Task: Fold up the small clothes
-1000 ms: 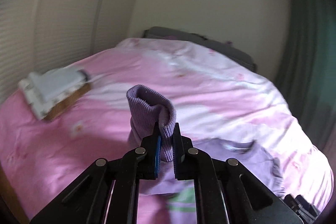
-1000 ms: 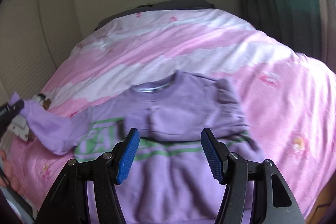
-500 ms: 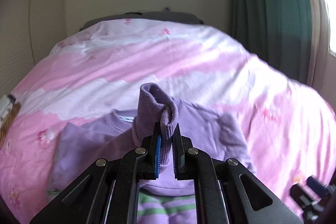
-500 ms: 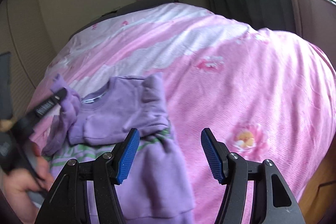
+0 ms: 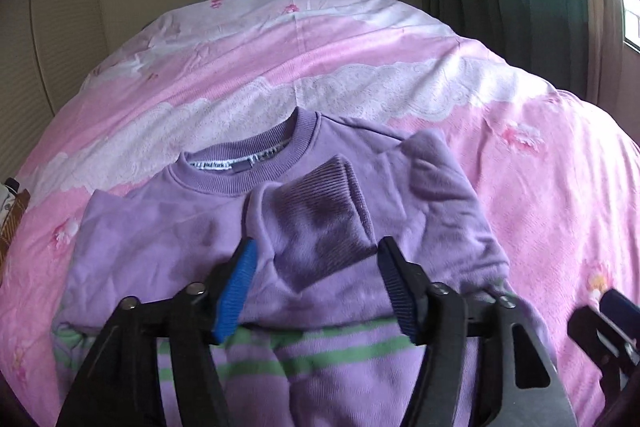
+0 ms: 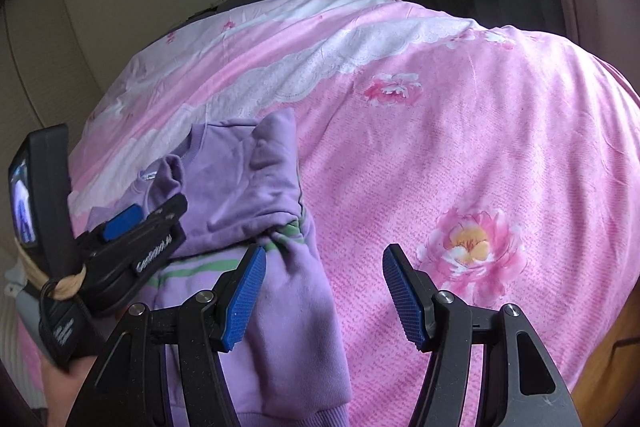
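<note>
The sweatshirt (image 5: 168, 227) lies flat on the bed (image 5: 540, 195), collar away from the cameras and hem toward them, long axis running up the bed. Both sleeves are folded across the chest. Bare quilt spreads wide to its right. The left gripper (image 5: 314, 287) hovers over the cuff (image 5: 320, 211), fingers apart; the right gripper (image 6: 324, 297) hangs by the hem's right edge, fingers apart too
</note>
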The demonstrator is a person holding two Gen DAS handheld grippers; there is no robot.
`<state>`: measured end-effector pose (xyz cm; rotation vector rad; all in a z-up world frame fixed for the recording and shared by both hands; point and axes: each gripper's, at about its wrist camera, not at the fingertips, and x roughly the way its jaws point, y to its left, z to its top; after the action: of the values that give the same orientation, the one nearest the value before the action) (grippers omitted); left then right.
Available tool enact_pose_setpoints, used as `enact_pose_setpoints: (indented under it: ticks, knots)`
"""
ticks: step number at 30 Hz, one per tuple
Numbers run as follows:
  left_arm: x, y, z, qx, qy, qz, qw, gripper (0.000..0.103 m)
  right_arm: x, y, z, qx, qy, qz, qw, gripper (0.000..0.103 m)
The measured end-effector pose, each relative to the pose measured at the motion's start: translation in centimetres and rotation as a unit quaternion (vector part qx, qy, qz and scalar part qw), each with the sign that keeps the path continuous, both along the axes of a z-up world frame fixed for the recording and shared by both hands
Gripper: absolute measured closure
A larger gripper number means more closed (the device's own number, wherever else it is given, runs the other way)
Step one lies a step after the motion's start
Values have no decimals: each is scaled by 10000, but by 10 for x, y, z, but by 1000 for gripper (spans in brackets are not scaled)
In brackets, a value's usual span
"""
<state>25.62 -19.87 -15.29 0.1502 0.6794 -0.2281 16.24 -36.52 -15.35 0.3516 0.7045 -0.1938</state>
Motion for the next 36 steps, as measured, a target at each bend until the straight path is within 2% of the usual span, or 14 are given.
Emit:
enact_pose_setpoints:
  ticks: [7, 11, 17, 23, 25, 27, 29, 31, 32, 33, 34, 36]
  knots:
    - [-17, 42, 16, -272, 114, 6, 9996, 26, 5, 9, 8, -51, -96, 72, 9999, 41]
    - [-16, 84, 20, -384, 71, 438, 9983, 21, 21, 22, 16, -39, -228, 308, 9993, 41]
    - [14, 142, 13, -610, 220, 1217, 9904, 20, 74, 49, 20, 111, -322, 987, 9945, 41]
    - [35, 173, 3, -763, 409, 1475, 9853, 20, 120, 68, 12, 90, -96, 1392, 9902, 44]
    - [40, 180, -1, -836, 523, 1555, 9829, 20, 132, 71, 5, 141, 8, 1459, 9892, 50]
    - [47, 190, -9, -994, 711, 1674, 9783, 20, 142, 73, -3, 305, 171, 1505, 9880, 62]
    - [49, 196, -14, -1112, 810, 1738, 9751, 20, 147, 77, -10, 371, 280, 1551, 9868, 65]
    - [51, 198, -20, -1059, 879, 1763, 9747, 20, 150, 82, -19, 374, 409, 1653, 9847, 66]
    - [51, 199, -22, -992, 895, 1779, 9749, 20, 151, 83, -22, 390, 456, 1699, 9836, 73]
    - [50, 200, -25, -954, 903, 1800, 9748, 20, 152, 86, -27, 381, 547, 1747, 9824, 87]
    - [50, 200, -27, -950, 912, 1817, 9745, 20, 153, 87, -29, 317, 575, 1690, 9834, 94]
    - [50, 204, -30, -967, 943, 1874, 9729, 20, 149, 82, -32, 336, 557, 1529, 9861, 101]
